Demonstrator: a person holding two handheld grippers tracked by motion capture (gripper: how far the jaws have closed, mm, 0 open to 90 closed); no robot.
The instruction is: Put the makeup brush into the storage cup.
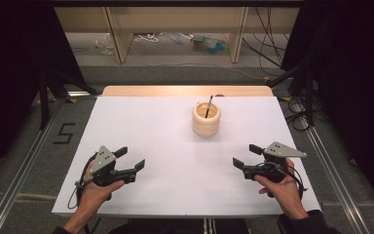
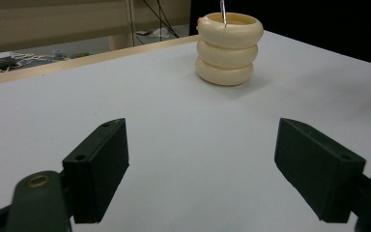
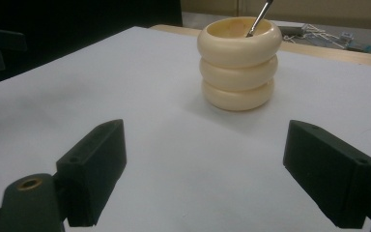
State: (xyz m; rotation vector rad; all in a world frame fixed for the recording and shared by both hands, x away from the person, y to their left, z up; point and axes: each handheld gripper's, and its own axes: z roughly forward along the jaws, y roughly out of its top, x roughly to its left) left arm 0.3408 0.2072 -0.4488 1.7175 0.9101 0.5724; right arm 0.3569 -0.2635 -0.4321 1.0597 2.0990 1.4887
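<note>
Ribbed cup [image 1: 206, 120] with spoon [image 1: 208, 106] inside

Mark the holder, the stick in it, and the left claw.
holder [image 1: 206, 124]: high view, middle ring of its outer wall.
stick [image 3: 259, 18]: right gripper view, shaft above the rim.
left claw [image 1: 130, 158]: high view, midway between its open fingertips.

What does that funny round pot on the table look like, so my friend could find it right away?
Look at the big white table, toward its far edge, a bit right of the middle. There stands a cream-coloured pot that looks like three fat rings stacked up. A thin dark stick leans out of its open top, and nothing else stands on the white top beside it.
</note>
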